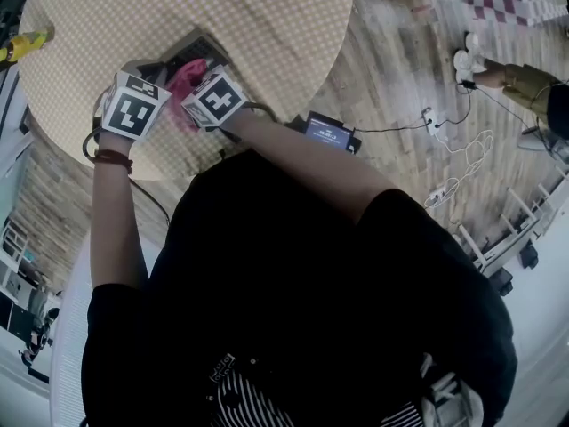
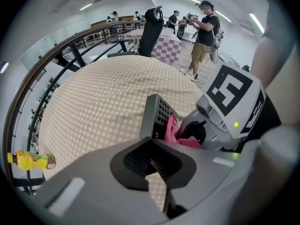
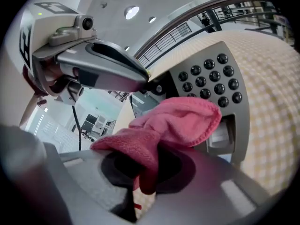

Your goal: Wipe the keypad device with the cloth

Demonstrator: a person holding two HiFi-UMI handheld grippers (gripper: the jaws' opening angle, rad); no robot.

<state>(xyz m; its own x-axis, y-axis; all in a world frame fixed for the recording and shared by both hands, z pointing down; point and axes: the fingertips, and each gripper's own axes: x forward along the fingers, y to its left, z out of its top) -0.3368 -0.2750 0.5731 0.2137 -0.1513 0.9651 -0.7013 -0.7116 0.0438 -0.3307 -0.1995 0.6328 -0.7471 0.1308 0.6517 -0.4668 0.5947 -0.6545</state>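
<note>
A grey keypad device [image 1: 192, 46] with black buttons stands tilted up on the round checked table [image 1: 267, 34]. My left gripper [image 1: 156, 66] is shut on the device's left edge; in the left gripper view its jaws [image 2: 152, 161] meet at the foot of the device [image 2: 157, 116]. My right gripper [image 1: 192, 75] is shut on a pink cloth [image 1: 182, 83]. In the right gripper view the cloth [image 3: 180, 121] bulges out of the right gripper [image 3: 145, 172] and lies against the face of the device [image 3: 211, 78] just below the buttons. The left gripper [image 3: 145, 81] touches the device's side there.
A yellow bottle [image 1: 22, 44] lies at the table's far left edge. On the wooden floor are a black box with a lit screen [image 1: 329, 133], cables and a power strip [image 1: 444, 189]. Another person [image 2: 204, 27] stands beyond a checked table [image 2: 166, 48] and a black chair [image 2: 152, 25].
</note>
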